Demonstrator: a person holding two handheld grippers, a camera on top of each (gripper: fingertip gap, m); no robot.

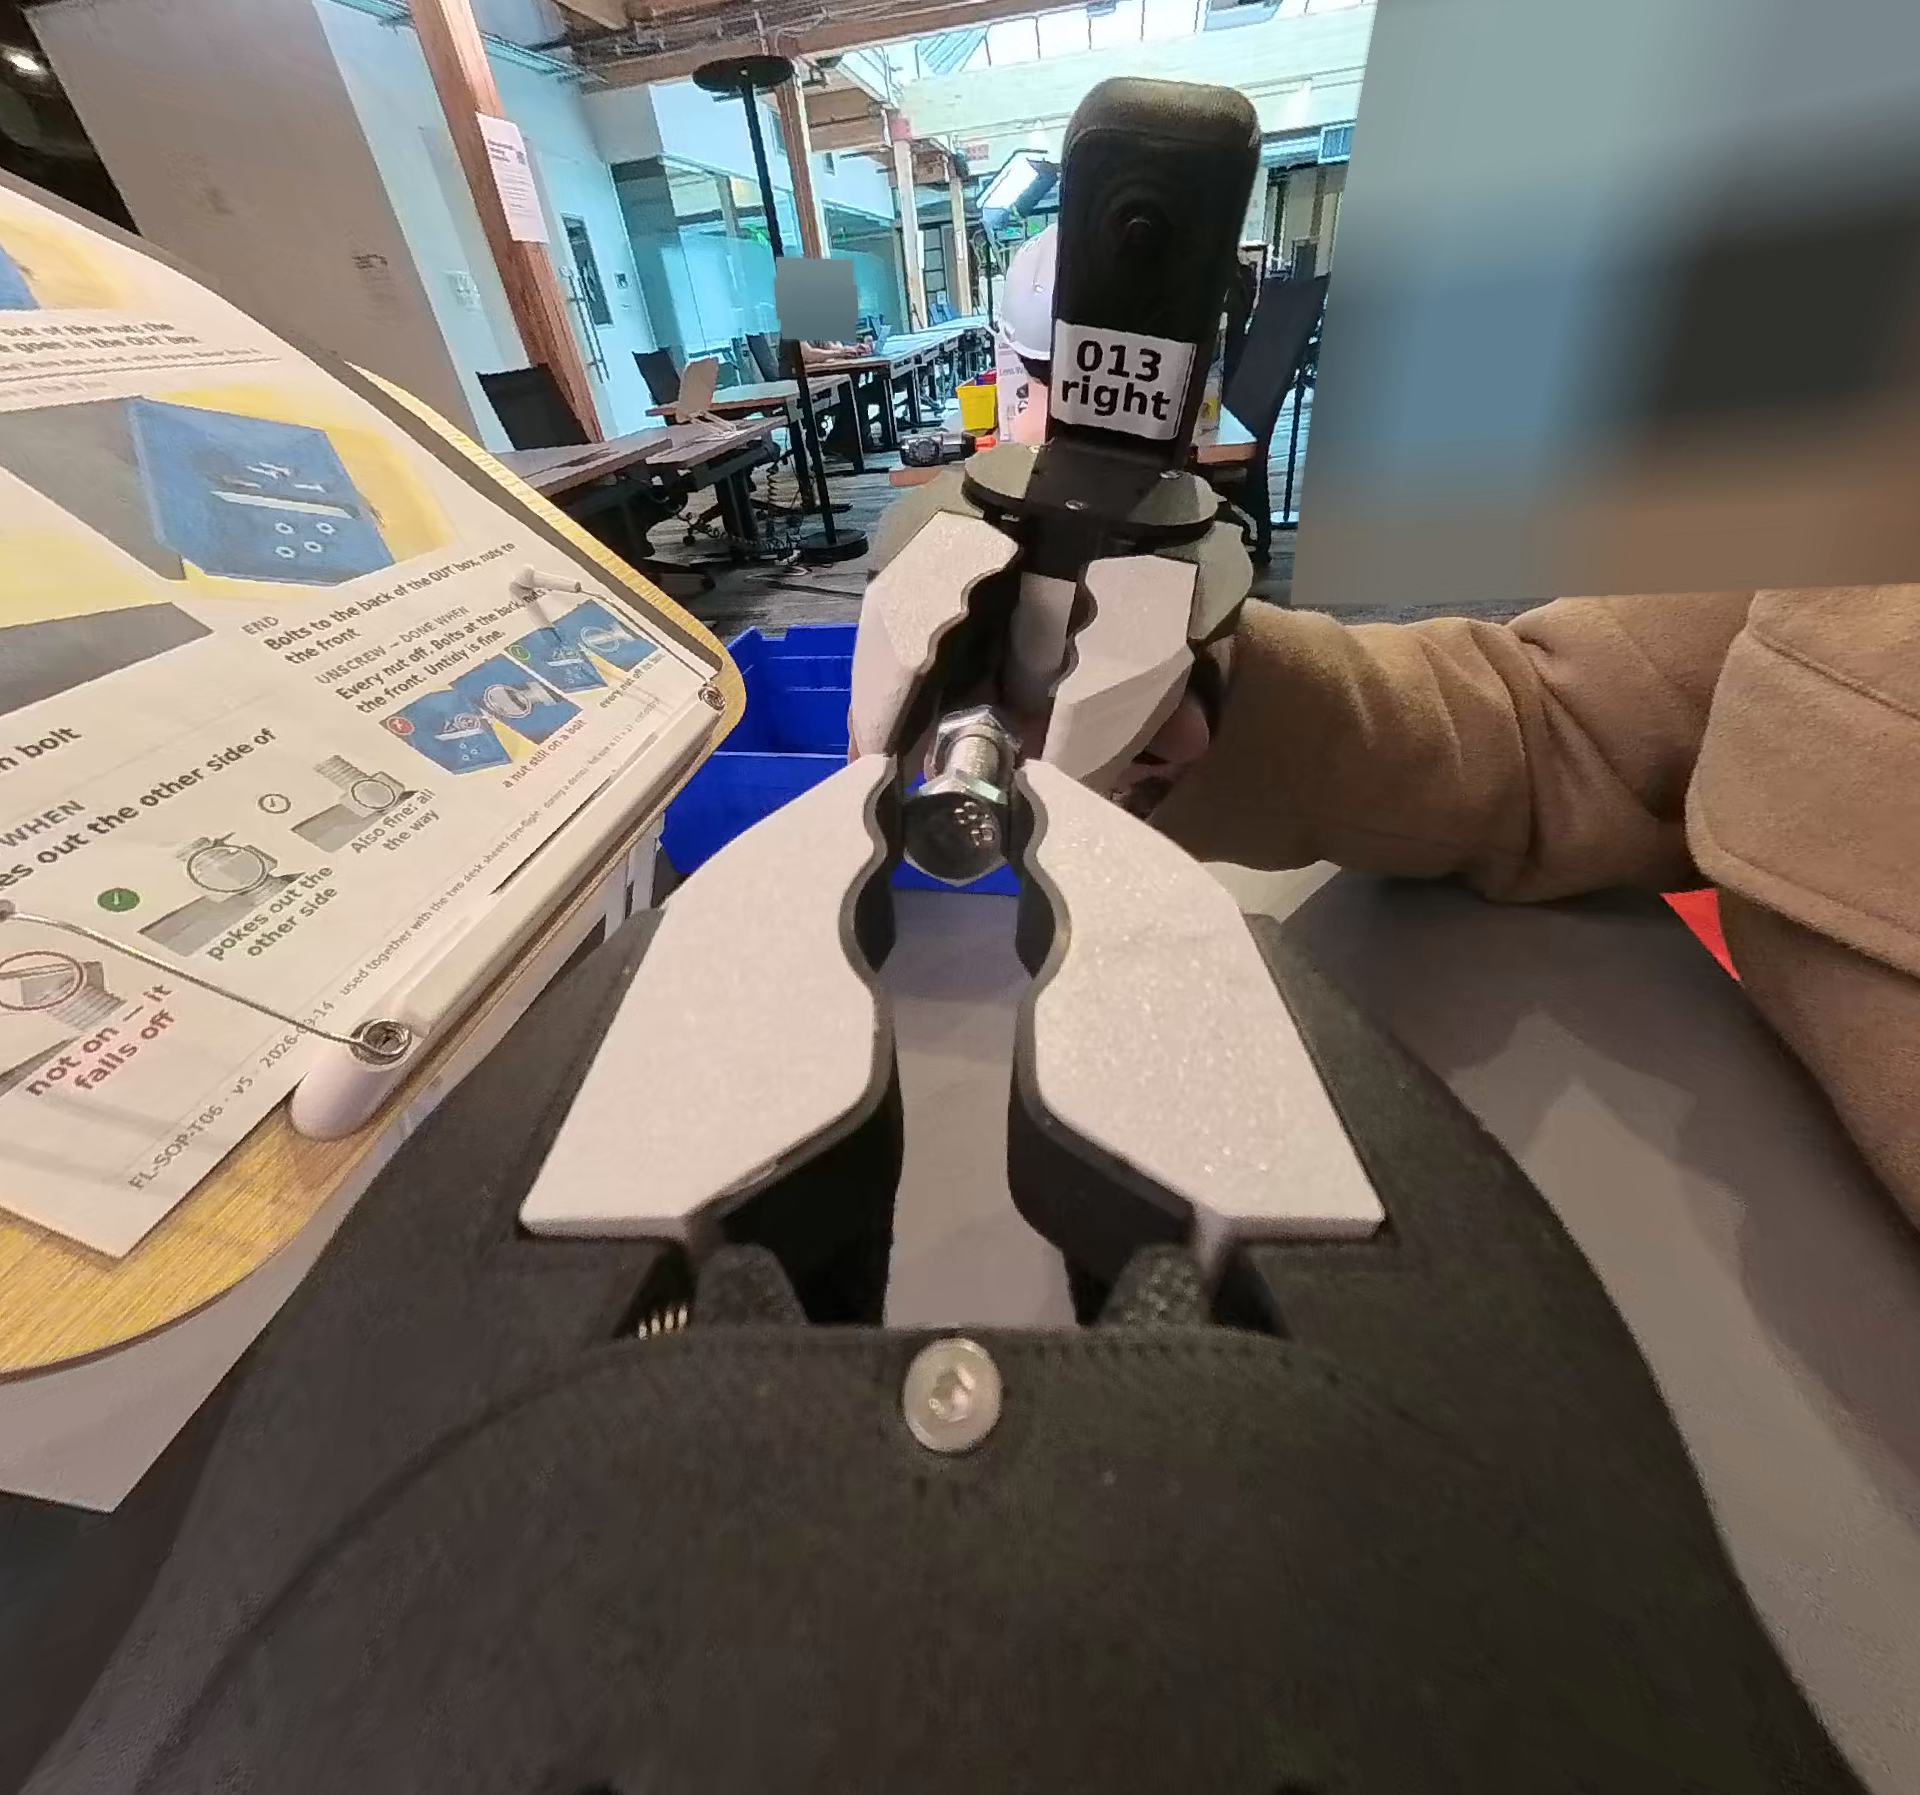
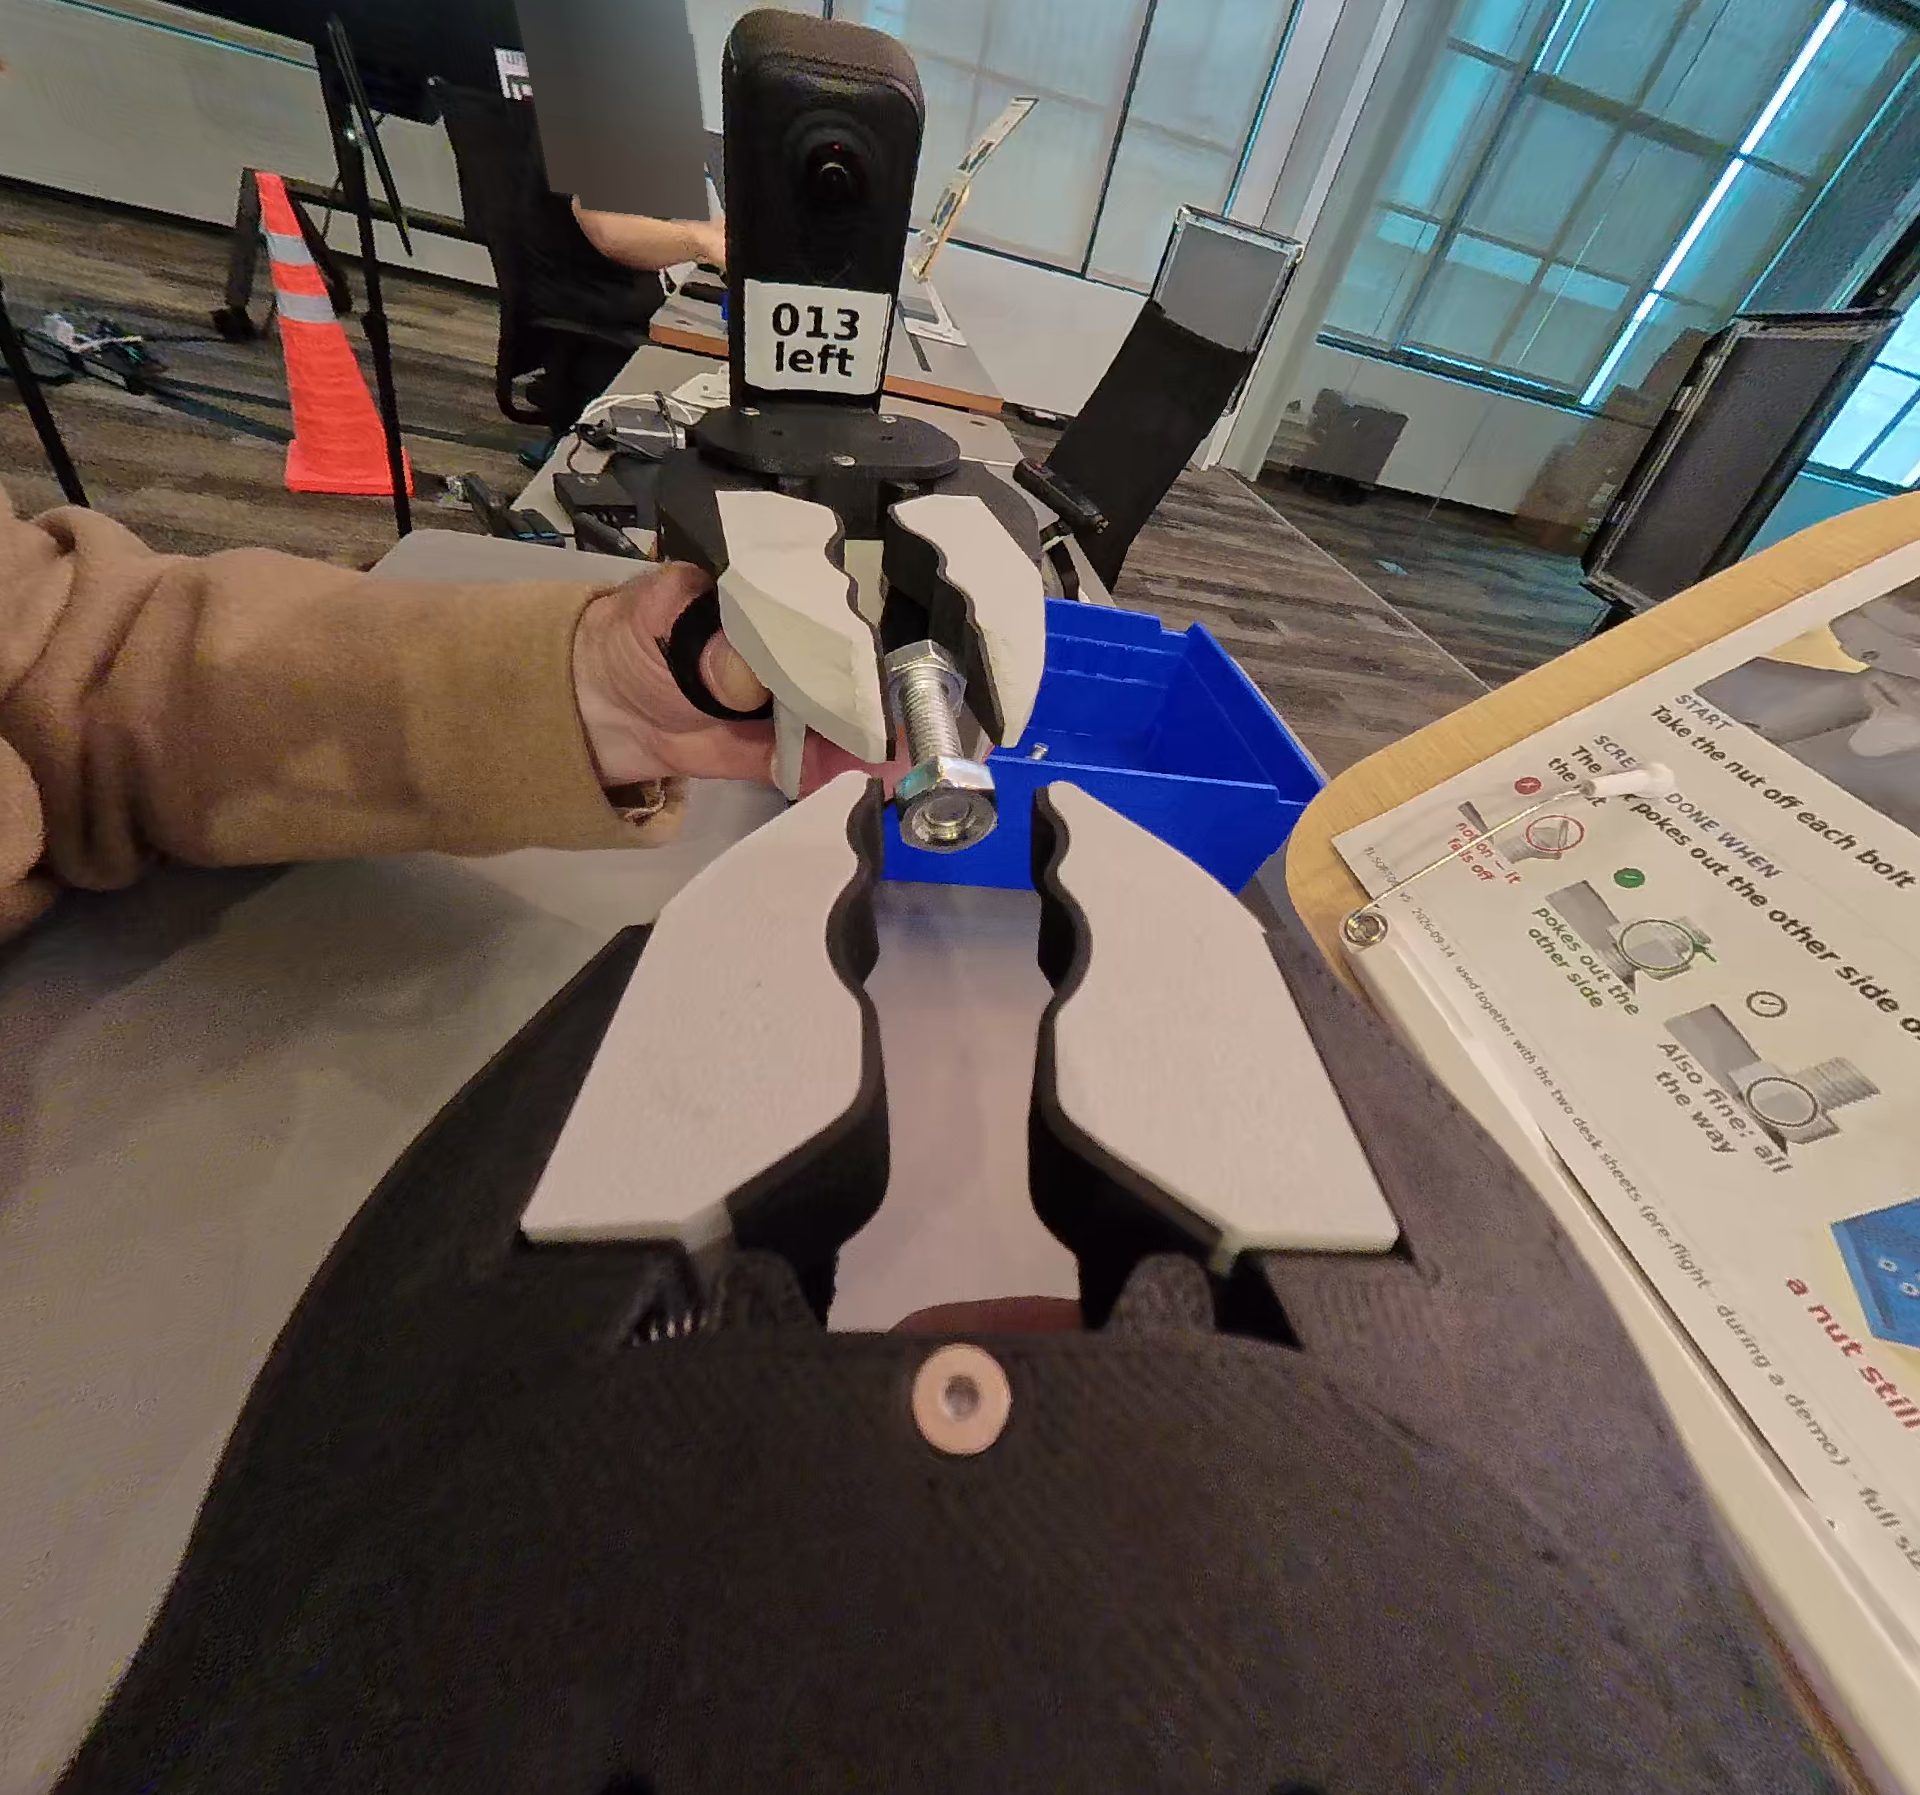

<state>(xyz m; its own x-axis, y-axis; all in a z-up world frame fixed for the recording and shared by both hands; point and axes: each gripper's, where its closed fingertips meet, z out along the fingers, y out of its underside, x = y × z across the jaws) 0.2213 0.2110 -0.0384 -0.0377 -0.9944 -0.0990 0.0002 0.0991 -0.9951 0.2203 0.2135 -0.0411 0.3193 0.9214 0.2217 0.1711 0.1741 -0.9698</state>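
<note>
Bolt (image 1: pixel 951 836) (image 2: pixel 930 717): it is shiny and silver, with a six-sided head and a long part with ridges. It is up in the air between the two claws, above the near edge of a blue bin (image 1: pixel 769 706) (image 2: pixel 1143 706).

A silver nut (image 1: pixel 971 735) (image 2: pixel 945 810) with six sides sits on the end far from the head.

The left gripper (image 1: pixel 954 810) (image 2: pixel 935 737) is squeezed narrow on the bolt's head and holds it up. The right gripper (image 2: pixel 956 800) (image 1: pixel 966 753) faces it from the other side. Its white fingers (image 2: pixel 758 1018) are a bit apart, and the nut is between the tips. The nut is close to one finger, and there is a gap on the other side.

A hand (image 2: pixel 644 685) with a tan sleeve (image 2: pixel 260 696) holds the left gripper. Another tan sleeve (image 1: pixel 1455 727) reaches to the right gripper.

The bin stands on a grey table (image 2: pixel 208 1018). Next to the bin is a tilted wooden board (image 1: pixel 686 789) (image 2: pixel 1455 706) with a sheet of pictures and words (image 1: pixel 312 706) (image 2: pixel 1662 966) clipped on. An orange cone (image 2: pixel 322 374) stands on the floor far away on the left.
</note>
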